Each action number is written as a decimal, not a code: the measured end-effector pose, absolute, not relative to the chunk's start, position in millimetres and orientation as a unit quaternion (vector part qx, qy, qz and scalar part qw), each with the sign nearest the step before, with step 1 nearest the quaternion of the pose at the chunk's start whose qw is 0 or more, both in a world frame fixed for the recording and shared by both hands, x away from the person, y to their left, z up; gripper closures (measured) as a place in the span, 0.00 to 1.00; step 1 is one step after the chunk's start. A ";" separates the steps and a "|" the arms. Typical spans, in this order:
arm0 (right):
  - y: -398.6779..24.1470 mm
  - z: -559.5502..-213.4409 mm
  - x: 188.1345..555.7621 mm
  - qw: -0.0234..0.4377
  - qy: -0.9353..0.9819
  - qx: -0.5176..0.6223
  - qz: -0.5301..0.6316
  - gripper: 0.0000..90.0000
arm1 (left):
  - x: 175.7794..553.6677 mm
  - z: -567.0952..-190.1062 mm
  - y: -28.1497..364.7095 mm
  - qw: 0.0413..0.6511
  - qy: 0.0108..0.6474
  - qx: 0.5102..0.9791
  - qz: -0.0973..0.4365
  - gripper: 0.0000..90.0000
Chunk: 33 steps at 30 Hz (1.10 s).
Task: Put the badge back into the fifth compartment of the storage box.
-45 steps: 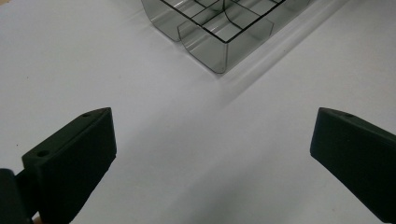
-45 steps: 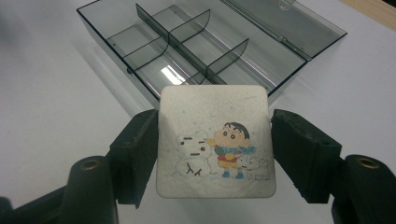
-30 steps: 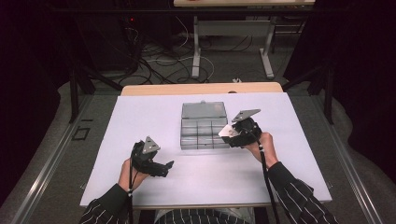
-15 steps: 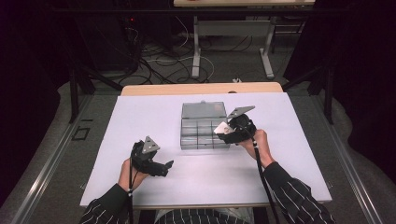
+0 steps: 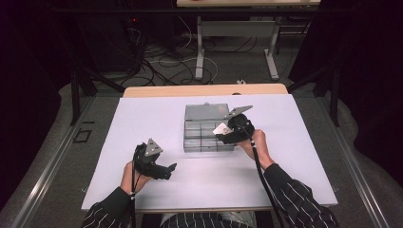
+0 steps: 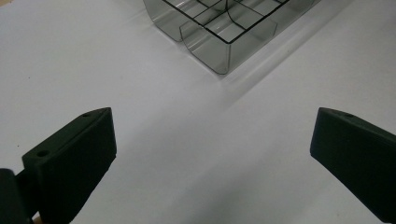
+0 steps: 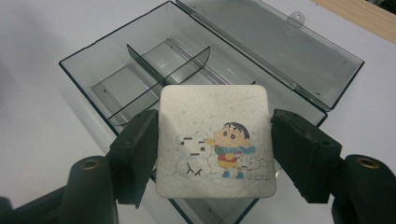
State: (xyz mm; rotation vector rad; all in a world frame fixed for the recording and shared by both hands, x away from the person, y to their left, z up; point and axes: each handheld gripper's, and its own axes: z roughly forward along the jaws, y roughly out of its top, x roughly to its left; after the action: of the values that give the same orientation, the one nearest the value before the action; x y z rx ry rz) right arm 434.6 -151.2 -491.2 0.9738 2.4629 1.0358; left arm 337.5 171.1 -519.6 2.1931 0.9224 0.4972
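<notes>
Right gripper (image 7: 212, 140) pinches square cartoon coaster (image 7: 214, 140) by two opposite edges, pads pressed on both sides. Coaster held flat-faced toward camera, above open clear divided box (image 7: 140, 74); box compartments just beyond and below jaws, lid (image 7: 280, 51) laid back behind. In high view right gripper (image 5: 227, 134) hangs over box's right part (image 5: 199, 130). Left gripper (image 6: 212, 154) spread wide, nothing between jaws, over white table (image 6: 70, 70); box corner ahead of it, well apart.

Square white coaster (image 7: 215, 147) with a cartoon snowman scene, face up, clamped by its side edges above the open clear compartment box (image 7: 116, 88).
</notes>
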 end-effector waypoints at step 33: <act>-116.3 -513.8 452.1 0.128 0.860 0.358 0.340 0.37 | 338.6 -519.0 173.8 0.347 0.355 0.847 0.189 0.00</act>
State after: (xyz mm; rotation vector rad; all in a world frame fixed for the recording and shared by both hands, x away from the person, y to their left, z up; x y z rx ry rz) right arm 452.1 -116.3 -513.8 1.0396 2.5016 0.9890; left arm 338.6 173.8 -519.0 2.1983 0.9200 0.4903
